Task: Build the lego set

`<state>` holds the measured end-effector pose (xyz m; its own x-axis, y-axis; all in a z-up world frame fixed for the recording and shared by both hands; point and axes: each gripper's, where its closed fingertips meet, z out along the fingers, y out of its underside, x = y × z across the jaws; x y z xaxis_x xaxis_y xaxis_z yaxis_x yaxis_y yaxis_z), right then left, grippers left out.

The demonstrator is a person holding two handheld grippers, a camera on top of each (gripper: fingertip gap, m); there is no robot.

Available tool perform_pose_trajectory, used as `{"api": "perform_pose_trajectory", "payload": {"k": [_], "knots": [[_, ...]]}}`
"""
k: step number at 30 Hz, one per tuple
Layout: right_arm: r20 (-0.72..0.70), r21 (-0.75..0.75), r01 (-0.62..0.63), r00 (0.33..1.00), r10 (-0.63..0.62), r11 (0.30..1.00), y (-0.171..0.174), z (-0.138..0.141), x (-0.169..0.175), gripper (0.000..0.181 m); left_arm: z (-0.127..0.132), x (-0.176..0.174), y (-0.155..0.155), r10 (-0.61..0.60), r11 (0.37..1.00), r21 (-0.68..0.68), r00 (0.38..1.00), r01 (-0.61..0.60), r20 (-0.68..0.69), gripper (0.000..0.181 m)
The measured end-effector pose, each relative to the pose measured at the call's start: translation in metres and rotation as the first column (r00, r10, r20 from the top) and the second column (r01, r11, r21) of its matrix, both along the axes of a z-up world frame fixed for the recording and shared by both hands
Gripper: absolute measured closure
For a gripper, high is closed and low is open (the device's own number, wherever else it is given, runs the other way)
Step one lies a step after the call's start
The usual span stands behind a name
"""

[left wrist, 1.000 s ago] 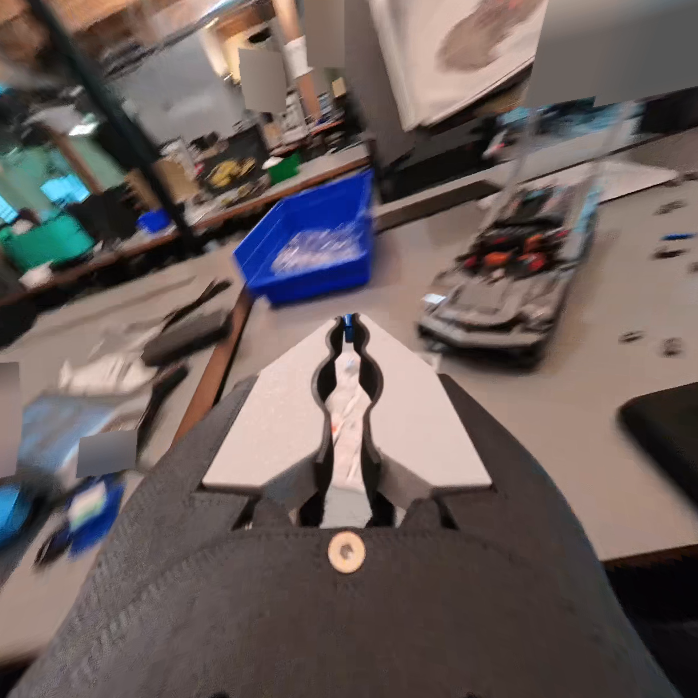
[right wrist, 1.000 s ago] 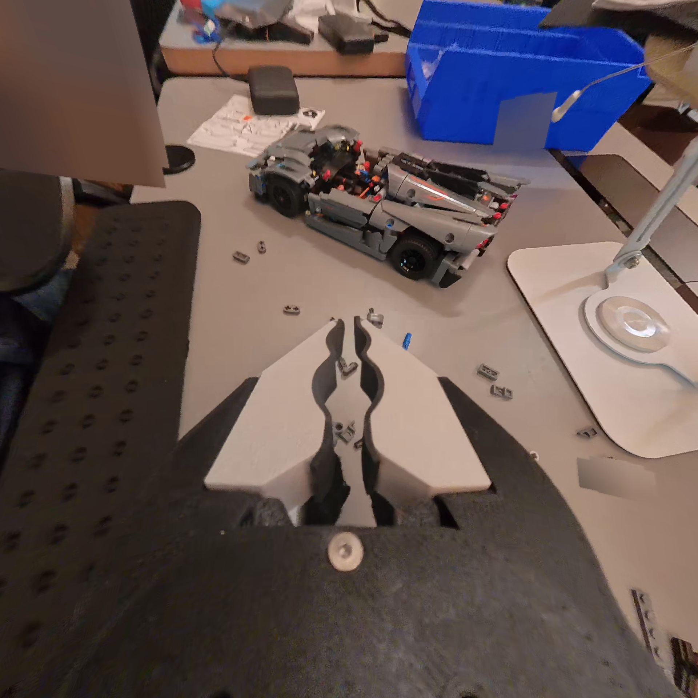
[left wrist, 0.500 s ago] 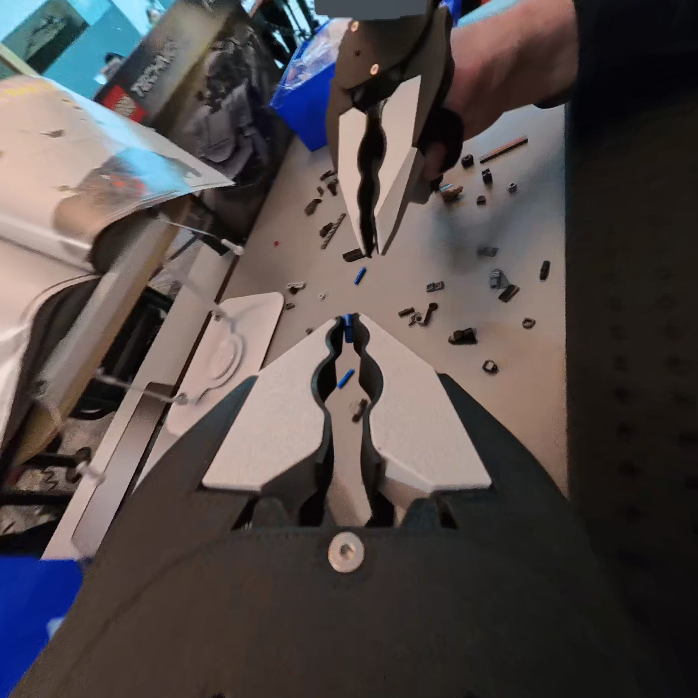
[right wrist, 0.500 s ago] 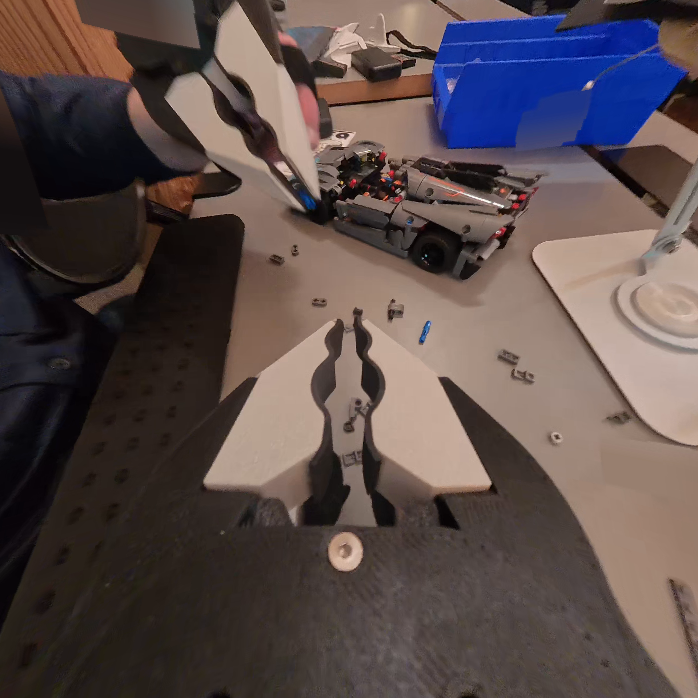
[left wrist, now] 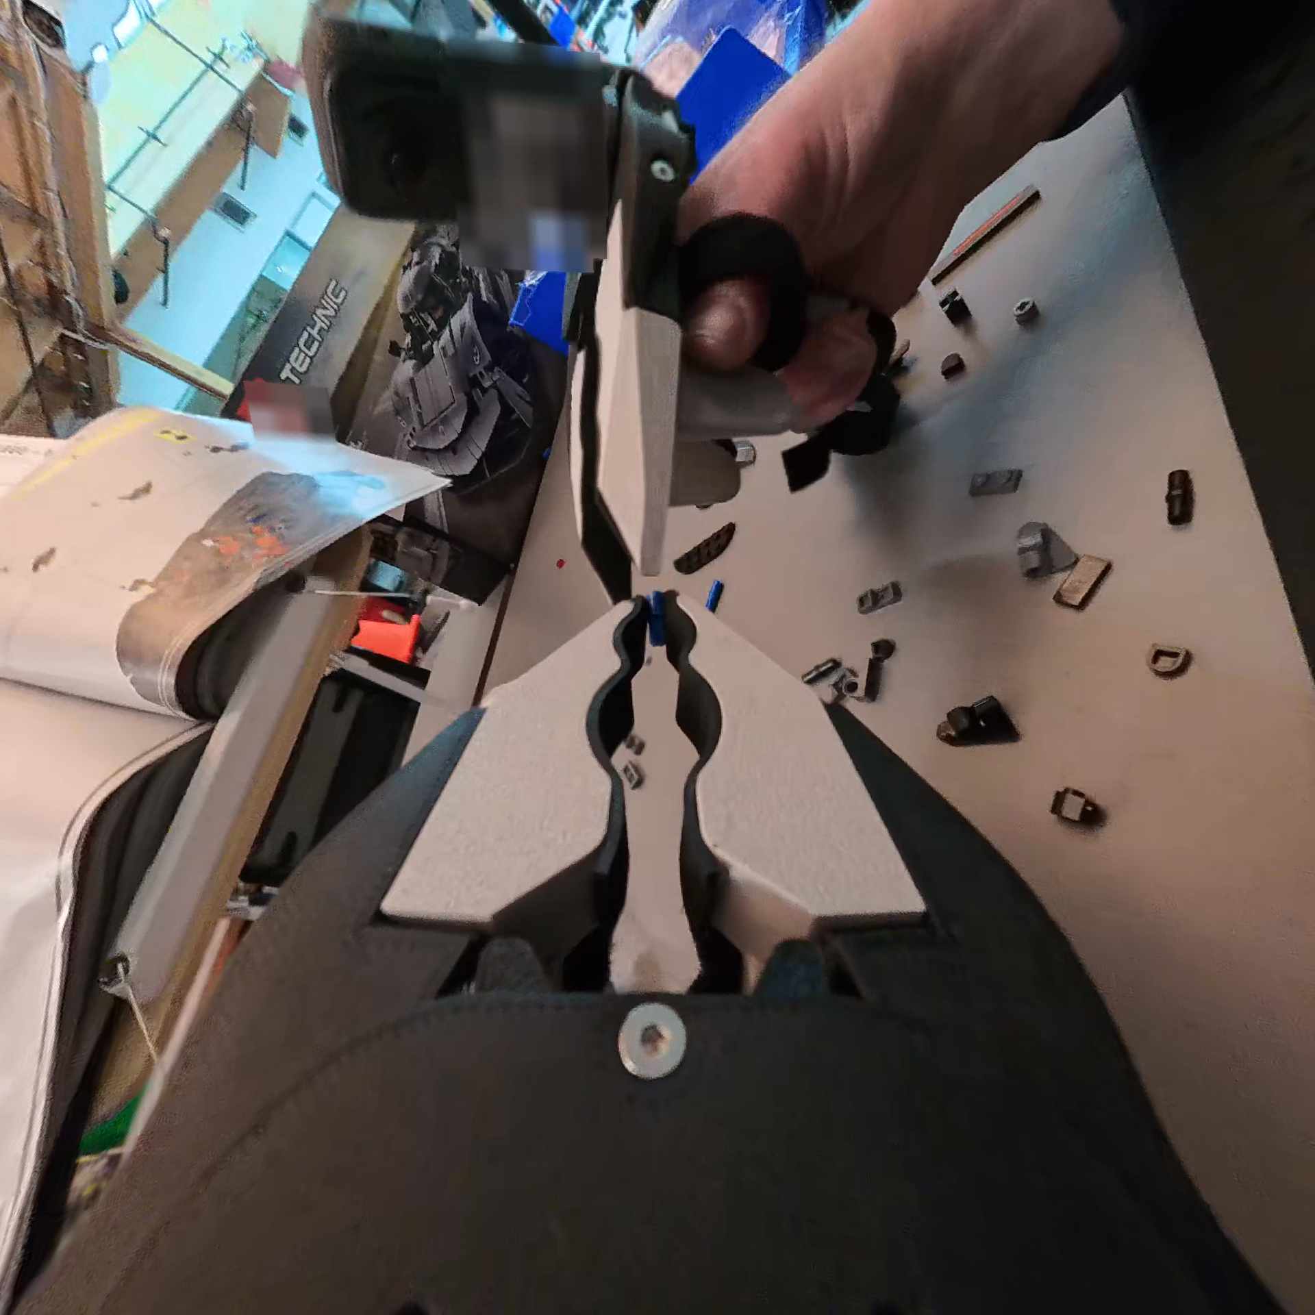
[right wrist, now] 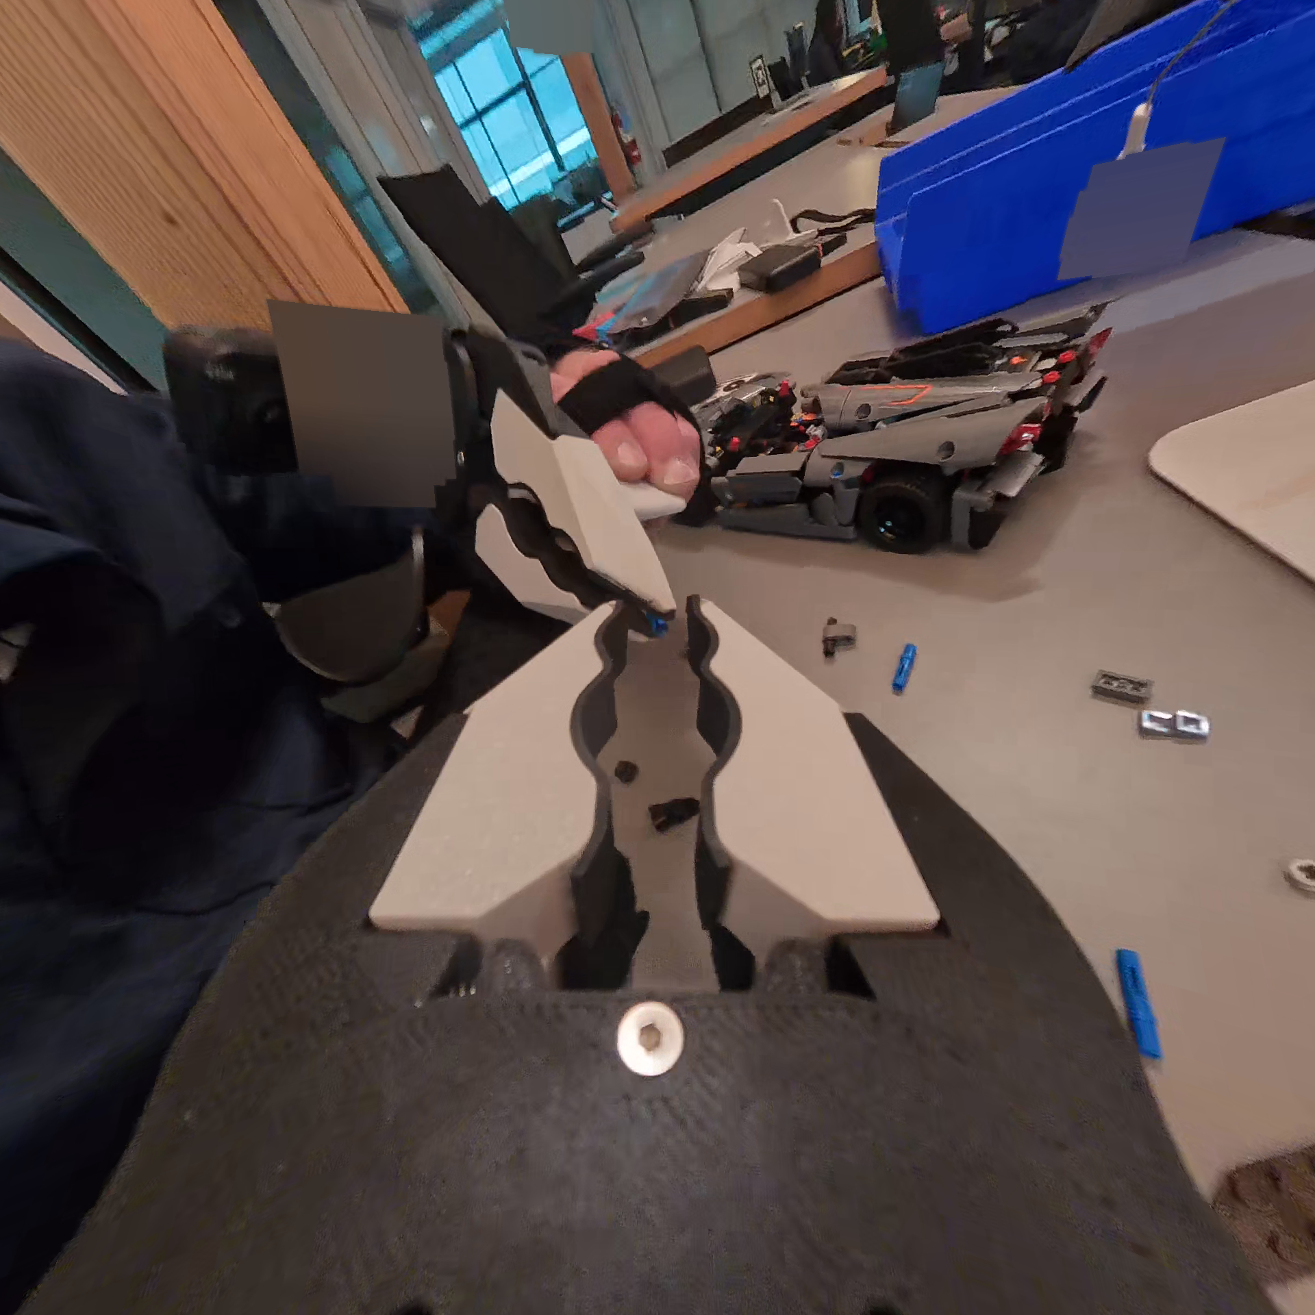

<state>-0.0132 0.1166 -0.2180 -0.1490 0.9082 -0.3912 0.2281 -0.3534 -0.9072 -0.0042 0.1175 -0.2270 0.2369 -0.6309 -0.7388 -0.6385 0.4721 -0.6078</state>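
L gripper (left wrist: 656, 618) clamped on blue pin (left wrist: 655, 618) at fingertips, held above table (left wrist: 1174, 889). R gripper (right wrist: 651, 610) spread apart, nothing between its fingers, tips meeting L gripper's tip at the pin; in L view hanging just ahead, tips down, gripped by a hand (left wrist: 847, 213). Second blue pin (right wrist: 904, 667) lying on table just right of R tips, third (right wrist: 1137, 1003) farther right, nearer. Small grey and black parts (left wrist: 978, 720) scattered to right of L gripper. Grey lego car (right wrist: 904, 445) beyond R gripper, ahead-right, w/ blue bin (right wrist: 1032, 235) behind it. Open manual (left wrist: 164, 512) and set box (left wrist: 427, 370) left of L gripper.
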Motion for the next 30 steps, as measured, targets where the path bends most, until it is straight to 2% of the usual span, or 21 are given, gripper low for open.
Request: {"api": "perform_pose_trajectory", "payload": {"k": [4,12,17,20,23,26,30], "knots": [[-0.011,-0.107,-0.021,1.0,0.02,0.994,0.0,-0.002,-0.001,0.168,0.004,0.002,0.001,0.013,0.995,0.099,0.999,-0.01,-0.029,0.18],[-0.061,-0.291,-0.089,0.995,0.075,0.953,-0.003,0.001,-0.001,0.18,0.007,0.003,0.001,0.039,0.978,0.207,0.997,-0.025,-0.061,0.18],[-0.088,-0.27,-0.072,0.995,0.05,0.96,0.002,0.006,0.001,0.181,0.013,0.001,0.004,0.052,0.97,0.24,0.998,-0.039,-0.048,0.178],[-0.095,-0.255,-0.048,0.995,0.024,0.966,0.008,0.01,0.008,0.181,0.018,-0.011,0.009,0.073,0.979,0.191,0.997,-0.066,-0.027,0.166],[-0.082,-0.214,-0.008,0.997,-0.009,0.977,0.016,0.012,0.016,0.18,0.019,-0.031,0.012,0.094,0.994,0.062,0.995,-0.091,-0.045,0.157],[-0.048,-0.155,0.012,0.999,-0.02,0.988,0.018,0.011,0.023,0.18,0.016,-0.051,0.003,0.09,0.993,-0.064,0.994,-0.095,-0.069,0.158],[-0.001,-0.066,0.053,0.999,-0.053,0.996,0.024,0.01,0.032,0.18,-0.009,-0.085,-0.011,0.112,0.968,-0.202,0.976,-0.15,-0.189,0.158]]}}
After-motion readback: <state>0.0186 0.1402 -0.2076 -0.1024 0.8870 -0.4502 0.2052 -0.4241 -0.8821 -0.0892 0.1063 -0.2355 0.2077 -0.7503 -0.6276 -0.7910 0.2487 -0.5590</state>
